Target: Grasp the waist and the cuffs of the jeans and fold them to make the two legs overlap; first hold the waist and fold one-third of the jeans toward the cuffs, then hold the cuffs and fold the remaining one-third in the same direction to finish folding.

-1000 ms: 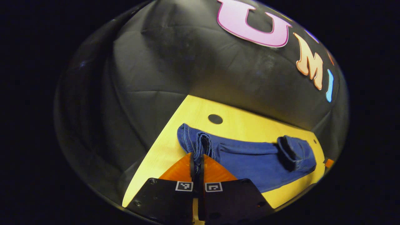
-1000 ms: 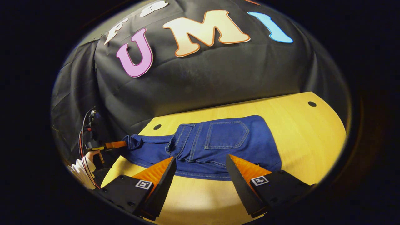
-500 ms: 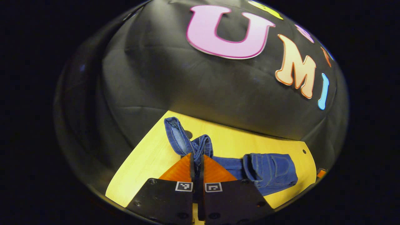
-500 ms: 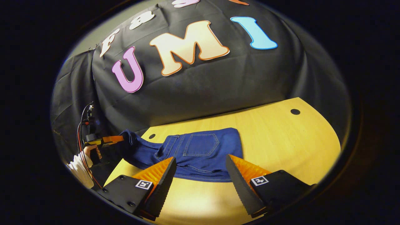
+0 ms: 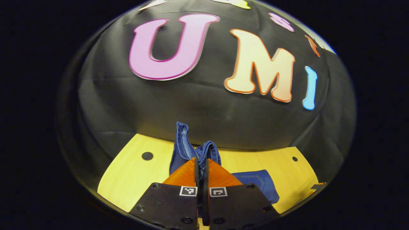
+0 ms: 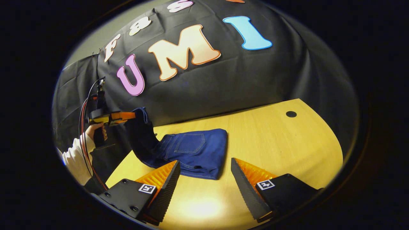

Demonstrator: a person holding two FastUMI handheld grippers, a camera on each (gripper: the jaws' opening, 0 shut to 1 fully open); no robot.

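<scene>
no words, brand names or numbers can be read on anything here. the only signs are small square black-and-white coded markers: two side by side on the left gripper (image 5: 201, 166), one at the base of each of its fingers, and one on each finger mount of the right gripper (image 6: 204, 174). the jeans (image 6: 191, 151) show plain stitching and no legible label.

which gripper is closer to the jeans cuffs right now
Left. The left gripper is shut on the cuffs, lifting them above the table. The right gripper hangs open, apart, near the folded waist end.
</scene>
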